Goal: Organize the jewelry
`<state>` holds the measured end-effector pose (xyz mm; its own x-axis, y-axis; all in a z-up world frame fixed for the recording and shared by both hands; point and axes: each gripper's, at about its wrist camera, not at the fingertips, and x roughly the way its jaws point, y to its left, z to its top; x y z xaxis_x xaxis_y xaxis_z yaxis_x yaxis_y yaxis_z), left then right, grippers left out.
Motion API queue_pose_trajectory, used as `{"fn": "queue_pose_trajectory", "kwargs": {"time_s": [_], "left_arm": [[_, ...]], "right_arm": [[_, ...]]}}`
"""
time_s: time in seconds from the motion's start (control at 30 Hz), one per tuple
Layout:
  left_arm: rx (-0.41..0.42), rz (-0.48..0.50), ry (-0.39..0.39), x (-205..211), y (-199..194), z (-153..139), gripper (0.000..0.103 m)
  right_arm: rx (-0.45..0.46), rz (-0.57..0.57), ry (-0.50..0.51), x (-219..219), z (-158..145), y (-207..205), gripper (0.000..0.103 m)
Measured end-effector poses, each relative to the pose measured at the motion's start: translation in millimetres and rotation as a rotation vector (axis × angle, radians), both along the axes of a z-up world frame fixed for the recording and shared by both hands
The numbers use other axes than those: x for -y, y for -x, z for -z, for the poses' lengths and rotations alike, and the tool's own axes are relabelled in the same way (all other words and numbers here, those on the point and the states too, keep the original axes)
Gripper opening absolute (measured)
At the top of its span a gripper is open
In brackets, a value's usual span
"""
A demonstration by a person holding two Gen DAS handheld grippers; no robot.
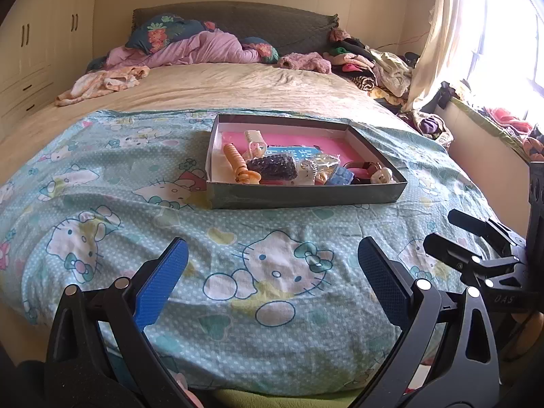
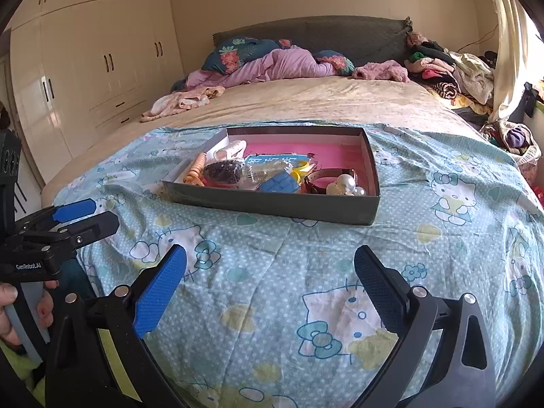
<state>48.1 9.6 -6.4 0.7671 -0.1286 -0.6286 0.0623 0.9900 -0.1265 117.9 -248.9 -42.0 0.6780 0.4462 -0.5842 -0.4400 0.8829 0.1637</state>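
hovering low over the bed (image 1: 258, 78), the left hand-held gripper (image 1: 272, 272) and the right hand-held gripper (image 2: 270, 272) both have fingers spread wide, pinching nothing. jewelry lies heaped in a shallow box (image 2: 272, 204) on the cartoon-cat sheet (image 2: 442, 238), well ahead of both: pearls (image 2: 346, 183), a strap (image 2: 326, 173), an orange spiral piece (image 1: 236, 159).

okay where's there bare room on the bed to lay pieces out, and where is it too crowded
Free: the cartoon-print sheet between the open grippers and the tray, and the pink floor at the tray's far end. Crowded: the tray's near half, from the orange clip to the pearls, and the clothes pile by the curtain.
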Motion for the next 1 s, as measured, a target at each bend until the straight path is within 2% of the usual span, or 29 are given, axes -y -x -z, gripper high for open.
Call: {"fn": "queue_pose_trajectory", "kwargs": {"time_s": [1.0], "left_arm": [[0.019, -0.011, 0.005, -5.8, 7.6, -6.5, 0.093]], "right_arm": [[0.004, -0.023, 0.014, -9.1, -1.9, 5.8, 0.098]]}}
